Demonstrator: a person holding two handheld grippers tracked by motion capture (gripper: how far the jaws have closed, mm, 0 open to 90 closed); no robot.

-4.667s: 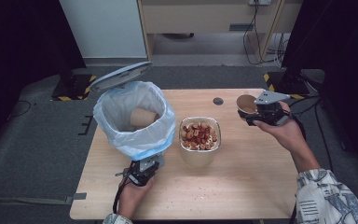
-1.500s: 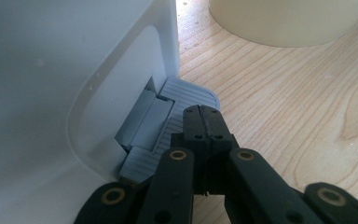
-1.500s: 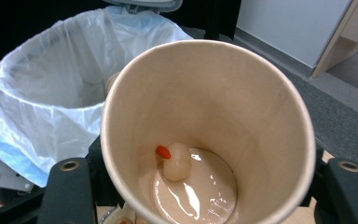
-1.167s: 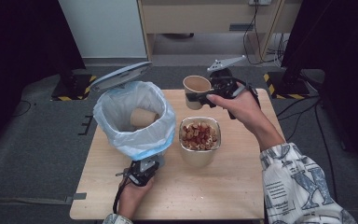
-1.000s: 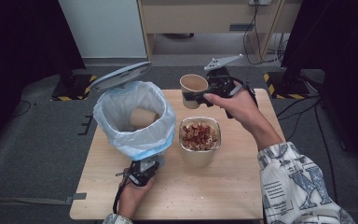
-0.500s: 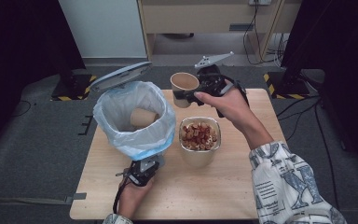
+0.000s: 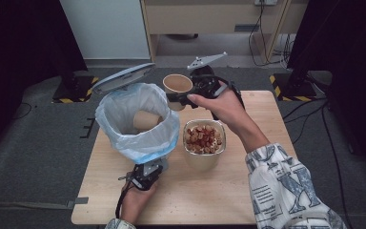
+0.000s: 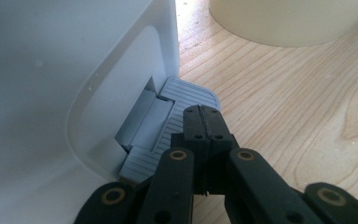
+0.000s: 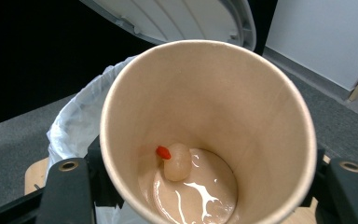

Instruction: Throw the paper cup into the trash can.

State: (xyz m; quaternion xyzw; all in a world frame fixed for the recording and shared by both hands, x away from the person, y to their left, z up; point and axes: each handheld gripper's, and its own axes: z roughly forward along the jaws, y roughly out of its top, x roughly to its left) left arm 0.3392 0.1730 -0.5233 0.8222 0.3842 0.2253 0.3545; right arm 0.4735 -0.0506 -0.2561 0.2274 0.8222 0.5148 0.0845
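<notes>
A white pedal bin (image 7: 138, 143) lined with a pale blue bag stands at the table's left, its lid (image 7: 124, 76) up. One brown paper cup (image 7: 145, 121) lies inside it. My right gripper (image 7: 183, 98) is shut on a second paper cup (image 7: 177, 85), held upright in the air by the bin's far right rim. That cup (image 9: 209, 116) holds a little tan liquid (image 9: 200, 191), a pale lump and a red bit. My left gripper (image 7: 147, 171) is shut, and its tips (image 8: 204, 116) rest on the grey pedal (image 8: 186, 95) at the bin's foot.
A cream bowl (image 7: 204, 155) of red and pale dried fruit stands on the wooden table (image 7: 262, 114) just right of the bin. The bin's white wall (image 8: 74, 70) is close on the left in the left gripper view. Dark floor surrounds the table.
My right gripper has carried the paper cup from the table's far right edge leftward and up to the bin's rim. The left gripper and the open lid have stayed put.
</notes>
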